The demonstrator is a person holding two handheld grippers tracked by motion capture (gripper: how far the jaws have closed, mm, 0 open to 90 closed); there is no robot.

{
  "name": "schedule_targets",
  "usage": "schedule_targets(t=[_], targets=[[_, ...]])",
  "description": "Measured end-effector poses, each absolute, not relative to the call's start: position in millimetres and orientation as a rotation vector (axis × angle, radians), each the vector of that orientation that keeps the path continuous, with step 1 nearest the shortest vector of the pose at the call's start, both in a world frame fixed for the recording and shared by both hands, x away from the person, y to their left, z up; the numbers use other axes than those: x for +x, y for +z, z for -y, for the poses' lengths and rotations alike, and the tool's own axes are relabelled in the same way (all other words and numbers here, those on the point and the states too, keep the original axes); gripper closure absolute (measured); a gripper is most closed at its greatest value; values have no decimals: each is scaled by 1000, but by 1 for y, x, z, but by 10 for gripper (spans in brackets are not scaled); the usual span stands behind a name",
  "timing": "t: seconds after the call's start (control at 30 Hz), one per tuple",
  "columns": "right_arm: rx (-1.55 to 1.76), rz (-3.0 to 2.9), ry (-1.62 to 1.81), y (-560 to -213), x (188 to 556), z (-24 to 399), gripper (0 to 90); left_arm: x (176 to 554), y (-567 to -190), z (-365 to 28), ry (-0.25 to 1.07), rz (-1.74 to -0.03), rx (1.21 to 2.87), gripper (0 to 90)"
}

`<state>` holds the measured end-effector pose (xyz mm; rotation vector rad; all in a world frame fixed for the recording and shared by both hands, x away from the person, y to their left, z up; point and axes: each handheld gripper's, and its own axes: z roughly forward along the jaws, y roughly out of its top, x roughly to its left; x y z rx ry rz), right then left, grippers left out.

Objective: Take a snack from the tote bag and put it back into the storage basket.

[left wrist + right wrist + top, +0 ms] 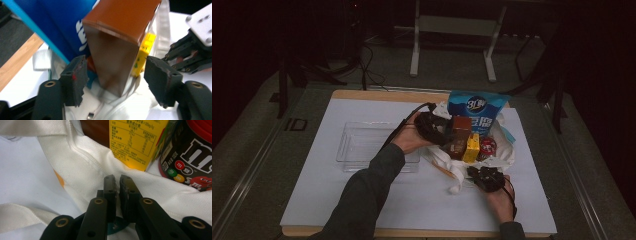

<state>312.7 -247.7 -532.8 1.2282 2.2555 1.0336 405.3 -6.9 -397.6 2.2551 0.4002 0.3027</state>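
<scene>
Brown carton [117,37] set in the white tote bag [502,155], left gripper [432,127] let go.

The carton stands upright in the bag at the right half of the desk [312,200], beside a yellow carton [471,148], a dark candy jar [487,147] and a tall blue snack bag [477,112] at the far side. The left fingers [75,80] stand apart on either side of the carton, clear of its faces. The right gripper [486,177] sits at the near edge of the bag, its fingers [110,192] together, pinching the bag's rim. Judgement: packing appears well advanced; four items are in. The clear tray [362,145] to the left looks empty, so little seems left.
</scene>
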Motion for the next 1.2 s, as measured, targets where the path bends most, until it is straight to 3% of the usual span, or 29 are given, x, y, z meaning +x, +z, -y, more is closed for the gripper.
schedule_targets(t=[0.4, 0.7, 1.0, 1.2], targets=[[1230, -2247, 1044, -534, 312, 248, 836, 417, -398, 19, 311, -364, 2224, 253], [1232, -2240, 1054, -535, 311, 249, 837, 417, -408, 34, 354, -374, 2197, 258], [1233, -2240, 1061, -535, 311, 250, 837, 419, -410, 27, 159, -341, 2090, 315], [1236, -2238, 1063, -535, 311, 250, 836, 416, -410, 28, 159, -293, 2096, 331]])
